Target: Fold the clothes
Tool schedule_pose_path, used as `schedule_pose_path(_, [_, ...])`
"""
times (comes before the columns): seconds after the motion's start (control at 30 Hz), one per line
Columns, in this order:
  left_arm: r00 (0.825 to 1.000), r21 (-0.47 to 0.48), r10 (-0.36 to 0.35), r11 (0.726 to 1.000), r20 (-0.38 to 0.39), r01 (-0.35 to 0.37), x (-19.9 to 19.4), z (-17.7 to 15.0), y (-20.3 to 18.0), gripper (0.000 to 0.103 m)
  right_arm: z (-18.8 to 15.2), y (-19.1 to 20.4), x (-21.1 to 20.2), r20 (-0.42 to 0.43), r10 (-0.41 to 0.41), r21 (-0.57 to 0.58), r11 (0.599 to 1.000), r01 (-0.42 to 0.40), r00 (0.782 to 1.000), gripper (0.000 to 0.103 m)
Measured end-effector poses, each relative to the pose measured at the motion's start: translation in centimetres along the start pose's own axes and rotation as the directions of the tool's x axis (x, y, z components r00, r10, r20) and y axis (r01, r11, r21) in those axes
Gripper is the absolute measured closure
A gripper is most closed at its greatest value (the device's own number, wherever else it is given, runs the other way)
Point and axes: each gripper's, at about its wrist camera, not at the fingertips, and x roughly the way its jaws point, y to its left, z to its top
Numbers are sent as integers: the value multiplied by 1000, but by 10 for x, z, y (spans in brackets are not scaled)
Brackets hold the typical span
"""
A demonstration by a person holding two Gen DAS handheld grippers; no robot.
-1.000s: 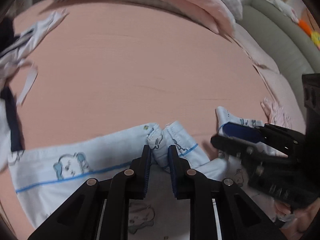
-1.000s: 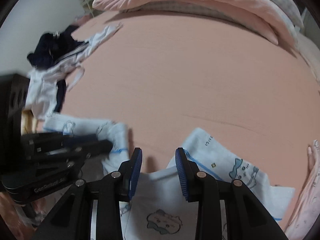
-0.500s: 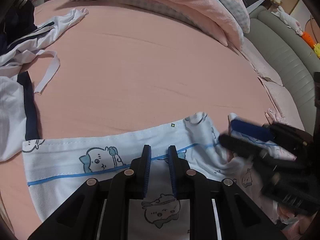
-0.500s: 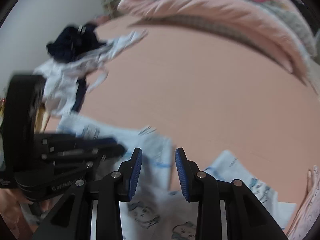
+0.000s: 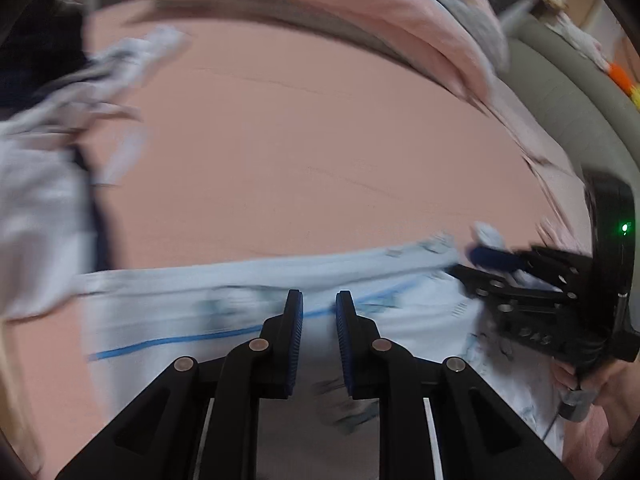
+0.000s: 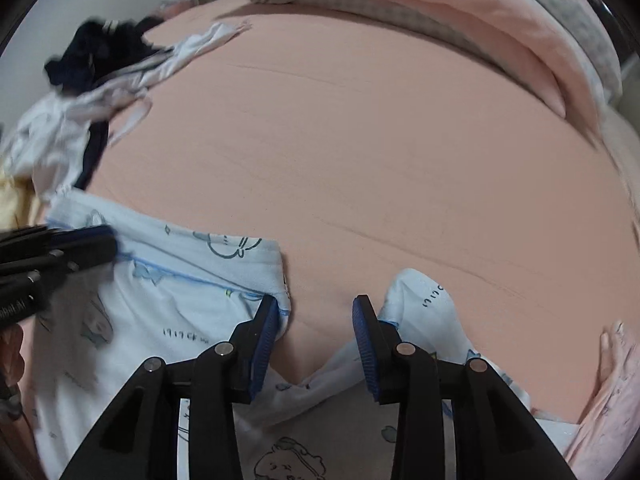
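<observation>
— On the pink bed (image 6: 400, 152), at six o'clock under both claws, we have the pale blue printed garment (image 6: 168, 304), its long axis running nine to three.

— Soft, light, floppy, we judge; take a hemmed edge.

— Our left claw (image 5: 318, 312) is nearly closed, empty; our right claw (image 6: 316, 320) is opening, nothing pinched.

The pyjamas (image 6: 180, 320) are soft matt cotton-like cloth; the bed (image 6: 360, 140) sheet is smooth matt fabric; each gripper (image 6: 316, 332) is matt black plastic with ribbed blue pads (image 6: 262, 344).
</observation>
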Motion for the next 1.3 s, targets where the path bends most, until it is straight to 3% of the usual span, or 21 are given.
schedule_pose_path(0.07, [997, -44, 65, 997, 33, -63, -24, 3, 19, 87, 3, -8, -7, 34, 3, 47, 999, -5, 999, 67])
schedule_pose_path(0.17, [997, -153, 68, 986, -37, -73, -42, 2, 62, 87, 7, -3, -15, 57, 124, 52, 991, -127, 991, 65])
schedule_pose_path(0.27, [994, -201, -21, 980, -110, -2, -39, -8, 91, 87, 17, 3, 2, -11, 168, 56, 984, -167, 986, 64])
schedule_pose_path(0.33, [993, -233, -63, 972, -100, 39, -35, -13, 103, 85, 26, 5, 23, -76, 215, 86, 974, -208, 974, 63])
schedule_pose_path(0.4, [987, -283, -145, 952, -72, 120, -25, -14, 111, 81, 33, 6, 35, -85, 262, 104, 962, -253, 961, 63])
schedule_pose_path(0.43, [983, -294, -174, 944, -60, 149, -19, -14, 113, 81, 35, 9, 36, -81, 284, 90, 957, -277, 955, 71])
schedule_pose_path(0.47, [984, -283, -173, 947, -51, 152, -16, -13, 111, 81, 23, 2, 23, -87, 318, 73, 947, -313, 944, 96])
schedule_pose_path(0.5, [987, -253, -154, 958, -46, 137, -18, -10, 108, 81, 22, 4, 19, -80, 286, 37, 958, -284, 955, 96])
schedule_pose_path(0.53, [990, -222, -134, 967, -41, 122, -20, -8, 105, 94, 22, 7, 16, -71, 252, 1, 968, -253, 965, 96])
schedule_pose_path(0.57, [993, -194, -116, 975, -35, 108, -23, -6, 103, 99, 24, 8, 15, -55, 230, -22, 973, -231, 972, 96])
schedule_pose_path(0.7, [999, -150, -47, 987, 3, 47, -34, 1, 99, 99, 39, -12, 28, -9, 221, 54, 974, -220, 975, 97])
schedule_pose_path(0.77, [1000, -136, 8, 991, -15, -10, -19, 6, 95, 99, 43, -4, 54, -42, 205, 86, 976, -201, 978, 96])
schedule_pose_path(0.83, [998, -105, 51, 993, -29, -54, -8, 7, 89, 98, 45, -1, 60, -8, 200, 77, 977, -199, 980, 95])
schedule_pose_path(0.9, [994, -86, 84, 992, -65, -90, -9, 10, 83, 97, 47, -11, 51, -35, 219, 125, 969, -213, 975, 85])
schedule_pose_path(1.0, [995, -108, 74, 991, -70, -81, -43, 10, 69, 94, 40, -24, 9, 28, 205, 170, 964, -206, 978, 77])
schedule_pose_path(1.13, [996, 32, 33, 999, -78, -30, -91, -23, 15, 67, -1, -26, -74, 123, 61, 136, 988, -78, 991, 67])
schedule_pose_path(1.23, [991, 100, -27, 994, -131, 40, -110, -64, -21, 66, -45, -22, -127, 170, -25, 138, 990, 1, 985, 66])
schedule_pose_path(1.3, [987, 109, -24, 993, -159, 42, -115, -87, -36, 66, -85, -25, -149, 165, 9, 194, 980, -41, 986, 66])
